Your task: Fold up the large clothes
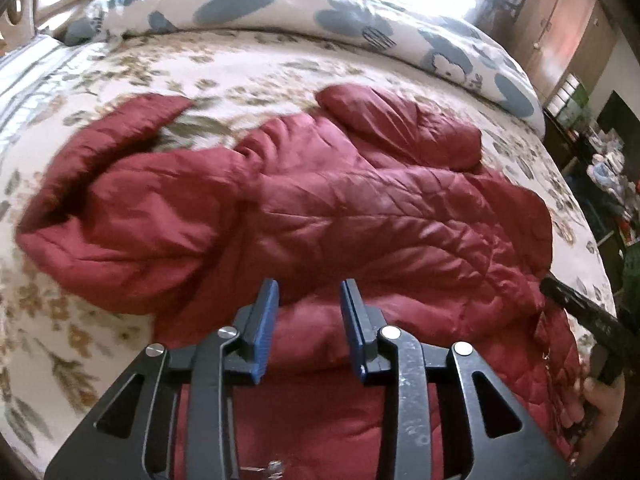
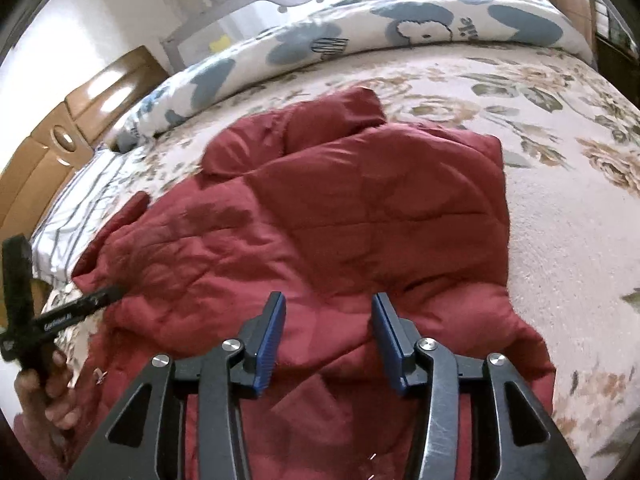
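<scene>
Up close, the left gripper [image 1: 309,322] and the right gripper [image 2: 328,336] each hung over the near edge of the bed [image 2: 560,240], jaws a little apart with nothing between them. Under them lay the red puffy jacket [image 1: 340,216], spread from the near edge to the middle of the bed's flowery cover. Past it, a white quilt with blue shapes [image 1: 280,8] ran along the far edge. Farther off stood a brown wooden cupboard [image 1: 560,32] by the bright wall.
</scene>
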